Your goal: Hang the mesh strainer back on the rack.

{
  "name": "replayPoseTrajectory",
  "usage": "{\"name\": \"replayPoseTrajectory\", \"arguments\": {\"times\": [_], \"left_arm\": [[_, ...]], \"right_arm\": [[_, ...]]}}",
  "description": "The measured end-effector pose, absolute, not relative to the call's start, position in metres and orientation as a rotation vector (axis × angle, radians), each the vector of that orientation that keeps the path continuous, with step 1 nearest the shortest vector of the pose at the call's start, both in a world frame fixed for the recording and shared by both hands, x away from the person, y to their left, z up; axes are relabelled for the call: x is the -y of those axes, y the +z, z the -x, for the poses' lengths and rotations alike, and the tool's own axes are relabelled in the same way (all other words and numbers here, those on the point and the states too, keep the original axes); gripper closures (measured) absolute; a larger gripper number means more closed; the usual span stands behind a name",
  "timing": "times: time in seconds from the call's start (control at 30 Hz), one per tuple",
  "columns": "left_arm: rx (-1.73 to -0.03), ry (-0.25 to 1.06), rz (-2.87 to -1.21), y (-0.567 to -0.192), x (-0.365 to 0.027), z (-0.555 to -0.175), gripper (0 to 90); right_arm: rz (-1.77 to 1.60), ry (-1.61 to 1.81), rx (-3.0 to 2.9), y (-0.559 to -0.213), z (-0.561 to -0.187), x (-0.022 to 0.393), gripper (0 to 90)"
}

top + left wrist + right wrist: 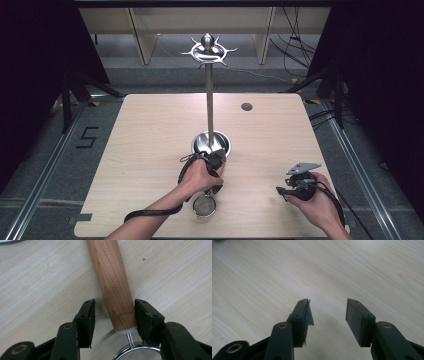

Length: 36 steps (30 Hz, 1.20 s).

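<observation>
The left gripper point(113, 312) stood spread around the wooden handle point(112, 282) of a strainer point(204, 205), which lay near the tabletop's point(150, 130) front edge. The right gripper point(327, 315) hovered released, nothing between its jaws.

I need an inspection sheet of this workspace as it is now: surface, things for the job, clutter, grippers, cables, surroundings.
Surface: light wooden table, with a dark round hole near the far edge.
Job's things: strainer with wooden handle lying flat; metal stand with hooks on top and a bowl-shaped base.
Clutter: nothing seen.
Grippers: left gripper open around the handle, one jaw touching it; right gripper open, empty, over bare table.
Cables: black cables on the floor behind the table.
Surroundings: dark curtains, grey floor, wooden furniture behind.
</observation>
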<state>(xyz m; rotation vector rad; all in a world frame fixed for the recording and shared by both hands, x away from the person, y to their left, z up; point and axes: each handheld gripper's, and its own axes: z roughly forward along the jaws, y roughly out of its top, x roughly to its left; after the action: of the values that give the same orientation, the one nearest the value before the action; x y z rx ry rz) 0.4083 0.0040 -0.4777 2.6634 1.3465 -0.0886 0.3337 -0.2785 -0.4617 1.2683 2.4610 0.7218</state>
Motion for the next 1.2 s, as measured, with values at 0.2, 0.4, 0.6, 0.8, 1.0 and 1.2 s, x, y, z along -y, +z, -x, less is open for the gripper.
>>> {"name": "replayPoseTrajectory", "arguments": {"times": [0.2, 0.4, 0.6, 0.8, 1.0, 1.2], "left_arm": [[-1.247, -0.032, -2.713, -0.480, 0.001, -0.409, 60.1], [-1.288, 0.070, -2.728, -0.479, 0.010, -0.400, 63.4], [-1.258, 0.036, -2.718, -0.478, 0.005, -0.404, 67.7], [-1.234, -0.051, -2.673, -0.477, -0.002, -0.406, 67.8], [-1.193, -0.057, -2.637, -0.476, -0.009, -0.400, 67.9], [-1.112, -0.025, -2.566, -0.464, -0.020, -0.390, 67.9]], "right_arm": [[-1.273, 0.714, -2.468, -0.462, -0.333, 0.279, 53.9], [-1.269, 0.713, -2.475, -0.462, -0.333, 0.279, 53.9], [-1.258, 0.724, -2.480, -0.463, -0.332, 0.278, 53.7], [-1.263, 0.737, -2.483, -0.464, -0.334, 0.281, 53.7], [-1.272, 0.776, -2.453, -0.466, -0.333, 0.281, 53.7], [-1.313, 0.750, -2.457, -0.462, -0.333, 0.283, 53.7]]}}
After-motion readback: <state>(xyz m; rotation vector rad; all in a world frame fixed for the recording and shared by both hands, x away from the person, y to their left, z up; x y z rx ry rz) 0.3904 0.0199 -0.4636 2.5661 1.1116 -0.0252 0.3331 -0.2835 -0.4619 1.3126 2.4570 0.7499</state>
